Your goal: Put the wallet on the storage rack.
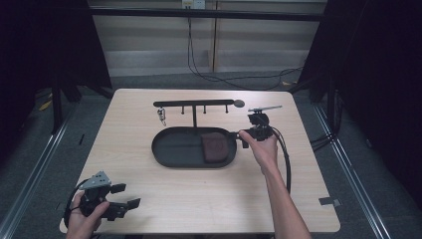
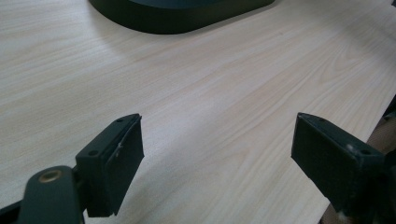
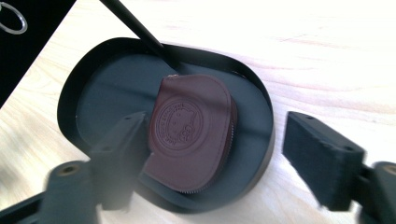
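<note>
1. One light wooden table carries one black oval tray, one dark brown zip pouch and one black T-shaped stand whose post rises from the tray's far edge.
2. The pouch lies flat in the right end of the tray, touching its floor.
3. The stand's bar has several short pegs; a small set of keys hangs near its left end (too small to make out in detail).
4. There are two grippers. The left gripper is held by the left hand at the table's near-left corner, well apart from the tray; its jaws stand wide apart with nothing between them.
5. The right gripper is held by the right hand just beside the tray's right end, jaws spread wide and gripping nothing.
6. The right gripper view shows a round embossed emblem on the pouch, unreadable from above; its left jaw is blurred.
7. The left gripper view shows bare table and the tray's near wall, cut off at the top.
</note>
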A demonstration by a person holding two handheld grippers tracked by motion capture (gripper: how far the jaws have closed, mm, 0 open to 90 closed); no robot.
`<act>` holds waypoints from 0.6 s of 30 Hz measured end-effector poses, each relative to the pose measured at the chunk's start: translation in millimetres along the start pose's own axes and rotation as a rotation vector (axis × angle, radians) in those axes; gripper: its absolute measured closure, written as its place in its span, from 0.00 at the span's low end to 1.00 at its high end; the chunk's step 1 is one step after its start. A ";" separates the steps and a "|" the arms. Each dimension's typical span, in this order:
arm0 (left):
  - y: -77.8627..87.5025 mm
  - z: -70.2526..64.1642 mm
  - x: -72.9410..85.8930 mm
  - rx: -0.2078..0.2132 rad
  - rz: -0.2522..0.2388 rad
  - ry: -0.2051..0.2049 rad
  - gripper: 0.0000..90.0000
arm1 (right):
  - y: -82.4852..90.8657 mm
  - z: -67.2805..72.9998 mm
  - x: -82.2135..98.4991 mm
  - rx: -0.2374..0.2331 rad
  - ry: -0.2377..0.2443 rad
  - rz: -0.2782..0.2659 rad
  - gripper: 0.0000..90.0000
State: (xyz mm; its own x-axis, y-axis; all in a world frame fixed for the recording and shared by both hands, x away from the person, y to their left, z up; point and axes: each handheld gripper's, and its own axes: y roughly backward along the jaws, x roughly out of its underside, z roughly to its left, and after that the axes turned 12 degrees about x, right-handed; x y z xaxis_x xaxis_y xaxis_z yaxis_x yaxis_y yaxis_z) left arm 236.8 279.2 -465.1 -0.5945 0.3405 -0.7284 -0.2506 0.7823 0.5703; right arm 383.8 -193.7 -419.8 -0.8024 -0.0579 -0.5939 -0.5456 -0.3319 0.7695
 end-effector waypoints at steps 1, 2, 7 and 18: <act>0.3 0.4 -0.1 -0.005 0.004 -0.001 0.19 | 2.1 -0.2 1.4 -0.003 -0.001 -0.002 0.20; 0.1 0.5 0.0 -0.007 0.005 0.002 0.19 | 4.2 -0.2 2.9 -0.007 -0.002 -0.006 0.19; -0.2 1.9 0.2 -0.010 0.008 0.004 0.19 | 12.5 -4.6 11.9 0.020 0.000 -0.017 0.18; 0.4 2.3 -0.1 -0.012 0.002 0.006 0.19 | 35.9 -15.6 39.5 0.046 0.029 -0.054 0.27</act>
State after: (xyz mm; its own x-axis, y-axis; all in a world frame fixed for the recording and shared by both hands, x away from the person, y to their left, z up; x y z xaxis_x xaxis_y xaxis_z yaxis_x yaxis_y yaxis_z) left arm 238.5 280.7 -465.7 -0.5993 0.3389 -0.7253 -0.2591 0.7752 0.5762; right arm 336.3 -222.6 -419.3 -0.7643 -0.0688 -0.6412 -0.5990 -0.2922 0.7455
